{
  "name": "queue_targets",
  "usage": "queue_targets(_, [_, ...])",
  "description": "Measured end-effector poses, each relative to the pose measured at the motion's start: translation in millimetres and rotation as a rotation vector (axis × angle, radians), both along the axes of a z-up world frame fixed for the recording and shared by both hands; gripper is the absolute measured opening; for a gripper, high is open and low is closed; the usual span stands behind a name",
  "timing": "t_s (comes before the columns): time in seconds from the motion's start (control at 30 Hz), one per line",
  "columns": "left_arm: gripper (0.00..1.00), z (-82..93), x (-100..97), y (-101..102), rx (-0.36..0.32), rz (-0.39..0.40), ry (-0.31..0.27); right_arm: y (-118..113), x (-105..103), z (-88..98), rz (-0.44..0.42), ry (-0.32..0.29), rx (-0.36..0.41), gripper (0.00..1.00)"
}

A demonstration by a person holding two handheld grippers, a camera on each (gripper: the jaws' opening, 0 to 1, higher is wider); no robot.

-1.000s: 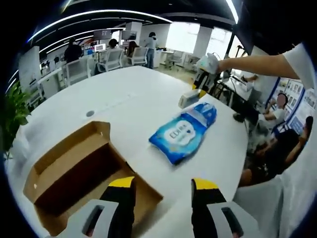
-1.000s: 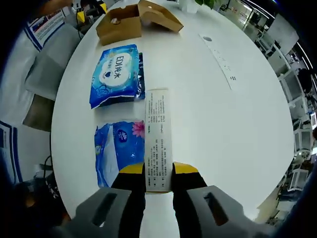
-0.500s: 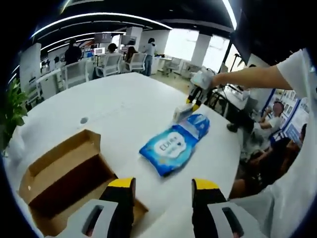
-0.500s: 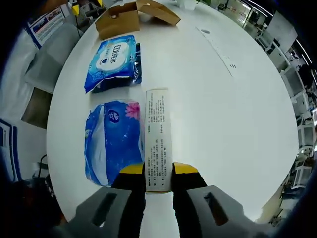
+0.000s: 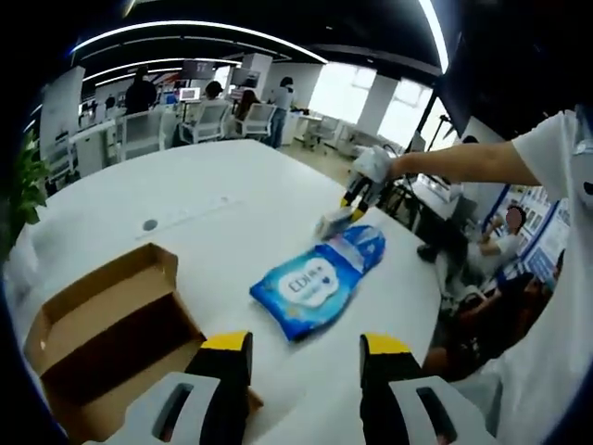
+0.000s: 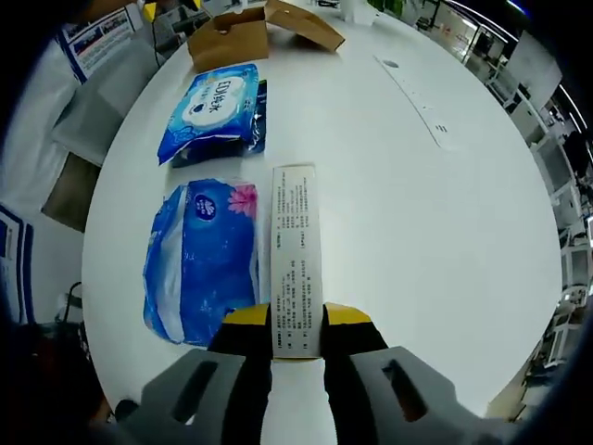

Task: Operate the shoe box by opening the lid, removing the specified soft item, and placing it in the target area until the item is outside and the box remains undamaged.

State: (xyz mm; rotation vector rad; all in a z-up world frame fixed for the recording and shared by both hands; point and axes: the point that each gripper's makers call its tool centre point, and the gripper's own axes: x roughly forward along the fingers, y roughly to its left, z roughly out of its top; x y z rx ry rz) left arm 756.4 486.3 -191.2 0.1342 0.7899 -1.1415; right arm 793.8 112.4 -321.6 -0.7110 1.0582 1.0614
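Note:
The brown shoe box (image 5: pixel 102 334) lies open on the white round table (image 5: pixel 213 185), just left of my left gripper (image 5: pixel 298 348), which is open and holds nothing. The box (image 6: pixel 259 28) also sits at the far end of the right gripper view. My right gripper (image 6: pixel 296 320) is shut on a long white carton (image 6: pixel 296 255) with printed text. A blue wet-wipes pack (image 6: pixel 215 111) lies near the box. A second blue soft pack (image 6: pixel 199 260) with a pink flower lies just left of the carton. In the left gripper view the wipes pack (image 5: pixel 306 287) lies ahead, with the right gripper (image 5: pixel 357 190) beyond it.
The table's curved edge (image 6: pixel 111 195) runs close along the left of both packs. Grey chairs (image 6: pixel 93 102) stand past that edge. A cable port (image 5: pixel 150 224) is set into the tabletop. People, desks and white chairs (image 5: pixel 213 107) fill the office behind. A plant (image 5: pixel 23 185) stands at the left.
The right gripper has lowered with the carton, so the flowered pack looms larger beside it. The left gripper's view has drifted back and left of the box.

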Motion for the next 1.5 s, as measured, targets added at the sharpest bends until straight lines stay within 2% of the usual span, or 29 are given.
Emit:
queue_targets(0.2, [0.47,3.0,0.2,2.0,-0.001,-0.005,0.003,-1.0,-2.7,-4.0,-0.018,0.018,-0.01,0.18])
queue_targets(0.27, [0.47,2.8,0.3,2.7,0.0,-0.003,0.003,-1.4,-0.6,-2.8,0.001,-0.001,-0.018,0.18])
queue_targets(0.47, [0.47,1.7,-1.7,1.5,0.0,-0.001,0.009,-3.2,0.4,-2.2,-0.019,0.004,-0.022,0.19])
queue_targets(0.57, [0.47,2.3,-1.0,1.2,-0.003,0.003,0.006,-6.5,3.1,0.1,-0.041,0.004,-0.014,0.22])
queue_targets(0.6, [0.47,3.2,-17.6,-10.8,-0.003,0.002,0.002,-7.1,3.6,1.2,-0.06,0.011,-0.007,0.24])
queue_targets(0.83, [0.47,6.9,-27.3,-18.5,-0.009,0.001,-0.001,-5.4,1.3,7.0,-0.059,0.011,-0.017,0.31])
queue_targets(0.87, [0.47,6.7,-23.3,-14.6,-0.038,0.0,0.023,-5.3,1.6,8.5,-0.063,0.01,-0.016,0.31])
queue_targets(0.9, [0.47,4.2,-13.7,-4.5,-0.035,-0.001,0.018,-4.9,1.2,12.8,-0.065,0.008,-0.016,0.32])
queue_targets(0.93, [0.47,4.2,-12.7,-3.7,-0.022,-0.002,0.0,-4.6,0.9,15.2,-0.066,0.006,-0.016,0.32])
queue_targets(1.0, [0.47,6.4,-16.2,-7.1,-0.011,-0.002,-0.019,-2.0,-1.8,22.3,-0.079,0.003,-0.016,0.35])
queue_targets(1.13, [0.47,11.4,-20.9,-8.4,-0.029,-0.008,-0.019,-0.8,-4.9,33.9,-0.094,-0.016,-0.021,0.38])
queue_targets(1.2, [0.47,14.2,-24.8,-8.7,-0.031,-0.013,-0.029,3.7,-18.1,44.2,-0.1,-0.023,-0.022,0.39])
queue_targets(1.23, [0.47,15.4,-26.8,-9.1,-0.033,-0.014,-0.031,5.4,-14.1,43.9,-0.101,-0.027,-0.022,0.39])
queue_targets(1.3, [0.47,16.2,-19.6,2.8,-0.05,-0.015,-0.023,9.1,-18.3,48.8,-0.102,-0.033,-0.029,0.4])
queue_targets(1.4, [0.47,18.6,-19.2,10.3,-0.06,-0.014,-0.027,19.5,-29.2,59.9,-0.106,-0.039,-0.032,0.42])
queue_targets(1.43, [0.47,18.9,-17.0,14.6,-0.061,-0.015,-0.031,14.1,-28.4,60.3,-0.108,-0.041,-0.034,0.42])
queue_targets(1.5, [0.47,21.5,-19.5,18.2,-0.065,-0.017,-0.038,18.8,-31.4,68.2,-0.116,-0.045,-0.033,0.44])
